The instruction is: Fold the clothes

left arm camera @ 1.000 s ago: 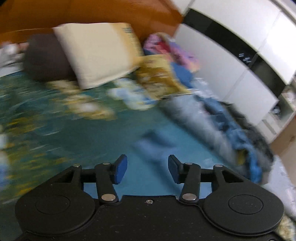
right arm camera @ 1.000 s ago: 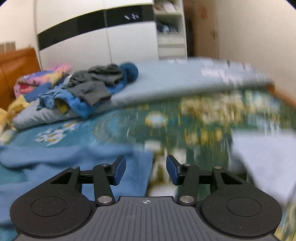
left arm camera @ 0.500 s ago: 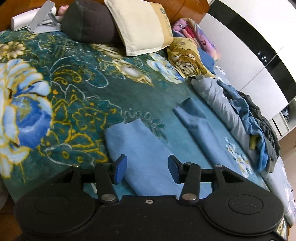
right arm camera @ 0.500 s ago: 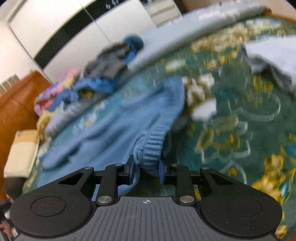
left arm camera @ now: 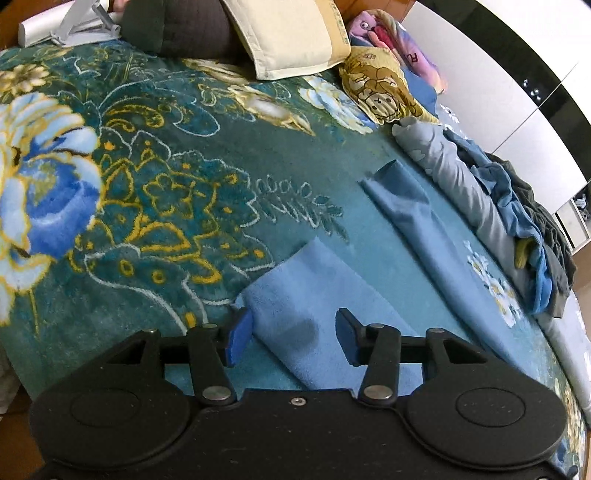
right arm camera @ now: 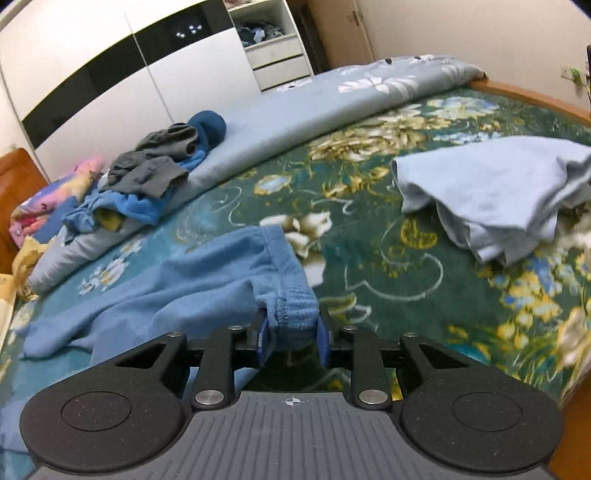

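A pair of blue fleece trousers (right arm camera: 207, 284) lies spread on the green flowered bedspread (right arm camera: 388, 236). My right gripper (right arm camera: 291, 338) is shut on the trousers' ribbed waistband (right arm camera: 297, 308) and holds it just above the bed. In the left wrist view one trouser leg (left arm camera: 310, 295) lies under and between my fingers, the other leg (left arm camera: 424, 229) stretches away to the right. My left gripper (left arm camera: 291, 338) is open, low over the near leg's end, not gripping it.
A folded light-blue garment (right arm camera: 495, 199) lies at the right of the bed. A heap of blue and grey clothes (right arm camera: 155, 177) sits on a rolled grey quilt (right arm camera: 295, 122) by the wardrobe (right arm camera: 129, 81). Pillows (left arm camera: 280, 33) lie at the headboard.
My right gripper, open a second ago, closed on the waistband and has lowered toward the bed. My left gripper swung down over the bed and came closer to the near leg's end.
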`<state>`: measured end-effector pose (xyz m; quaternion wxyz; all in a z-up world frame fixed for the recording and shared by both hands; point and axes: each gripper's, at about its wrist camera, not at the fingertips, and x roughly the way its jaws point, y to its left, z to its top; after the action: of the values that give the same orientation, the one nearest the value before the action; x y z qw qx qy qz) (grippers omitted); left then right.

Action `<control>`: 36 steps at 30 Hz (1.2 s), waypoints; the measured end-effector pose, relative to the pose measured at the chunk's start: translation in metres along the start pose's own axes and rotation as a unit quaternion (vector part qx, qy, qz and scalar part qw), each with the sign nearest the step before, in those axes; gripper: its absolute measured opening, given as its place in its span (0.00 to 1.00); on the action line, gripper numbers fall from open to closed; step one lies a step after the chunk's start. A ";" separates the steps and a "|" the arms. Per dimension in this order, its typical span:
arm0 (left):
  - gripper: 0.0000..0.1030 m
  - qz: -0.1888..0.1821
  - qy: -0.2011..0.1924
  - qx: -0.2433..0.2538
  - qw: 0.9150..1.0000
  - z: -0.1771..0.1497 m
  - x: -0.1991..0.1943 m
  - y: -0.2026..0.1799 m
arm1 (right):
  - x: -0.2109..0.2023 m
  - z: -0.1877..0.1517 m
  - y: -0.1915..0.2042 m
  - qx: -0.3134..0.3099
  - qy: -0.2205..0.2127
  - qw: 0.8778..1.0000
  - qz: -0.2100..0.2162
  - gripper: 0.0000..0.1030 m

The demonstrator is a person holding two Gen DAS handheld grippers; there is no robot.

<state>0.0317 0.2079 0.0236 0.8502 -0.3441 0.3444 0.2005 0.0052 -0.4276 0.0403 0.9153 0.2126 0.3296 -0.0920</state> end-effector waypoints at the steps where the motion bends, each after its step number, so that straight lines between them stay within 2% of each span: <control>1: 0.32 -0.003 -0.004 -0.002 1.000 -0.001 0.000 0.000 | -0.001 0.000 -0.002 0.002 0.002 1.000 -0.001 0.24; 2: 0.13 -0.005 -0.006 -0.003 1.000 -0.003 0.001 -0.001 | -0.001 0.000 -0.003 0.005 0.004 1.000 -0.001 0.24; 3: 0.00 -0.003 -0.006 -0.004 1.000 -0.004 0.003 -0.001 | 0.000 0.001 -0.004 0.009 0.006 1.000 0.000 0.24; 6: 0.00 -0.009 -0.035 -0.020 0.999 -0.006 -0.004 -0.002 | 0.001 -0.001 -0.006 0.011 0.005 1.000 -0.003 0.23; 10: 0.00 -0.026 -0.093 -0.020 0.995 0.008 -0.039 -0.006 | -0.010 -0.001 -0.004 0.009 -0.012 1.000 -0.003 0.21; 12: 0.00 -0.025 -0.105 0.002 0.994 0.015 -0.051 -0.005 | -0.021 -0.001 0.000 -0.001 -0.020 1.000 0.002 0.20; 14: 0.00 -0.006 -0.102 0.015 0.995 0.015 -0.048 0.002 | -0.018 -0.004 0.001 -0.015 -0.006 1.000 -0.003 0.20; 16: 0.00 -0.002 -0.073 -0.016 0.997 0.012 -0.037 0.015 | -0.010 -0.009 0.001 -0.023 0.015 1.000 -0.009 0.20; 18: 0.01 0.004 -0.054 -0.031 0.998 0.009 -0.029 0.022 | -0.002 -0.014 -0.002 -0.018 0.033 0.999 -0.012 0.22; 20: 0.02 0.019 -0.064 -0.027 0.997 0.013 -0.031 0.023 | -0.002 -0.016 -0.004 -0.011 0.034 0.999 -0.012 0.23; 21: 0.04 0.025 -0.077 -0.024 0.996 0.017 -0.034 0.023 | -0.006 -0.015 -0.004 -0.013 0.028 0.999 -0.014 0.28; 22: 0.07 0.028 -0.091 -0.019 0.995 0.023 -0.037 0.022 | -0.012 -0.013 -0.004 -0.021 0.016 0.999 -0.022 0.32; 24: 0.26 0.028 -0.112 -0.003 0.993 0.038 -0.037 0.016 | -0.023 -0.006 -0.007 -0.031 -0.010 0.999 -0.041 0.40; 25: 0.30 0.027 -0.121 0.006 0.992 0.045 -0.036 0.011 | -0.028 -0.003 -0.011 -0.029 -0.022 0.998 -0.050 0.41; 27: 0.36 0.010 -0.110 0.028 0.993 0.062 -0.017 -0.009 | -0.033 0.007 -0.019 -0.017 -0.040 0.997 -0.066 0.43; 29: 0.38 -0.011 -0.091 0.051 0.995 0.075 0.008 -0.034 | -0.020 0.018 -0.023 -0.003 -0.033 0.997 -0.065 0.43; 34: 0.39 -0.025 -0.058 0.122 0.991 0.089 0.086 -0.115 | 0.024 0.037 0.002 -0.014 -0.020 0.999 -0.038 0.42; 36: 0.47 -0.027 -0.052 0.154 0.986 0.091 0.112 -0.144 | 0.038 0.042 0.012 -0.016 -0.016 0.999 -0.025 0.42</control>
<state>0.2320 0.1864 0.0548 0.9147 -0.2078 0.3172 0.1394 0.0618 -0.4367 0.0490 0.9210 0.1883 0.3217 -0.1134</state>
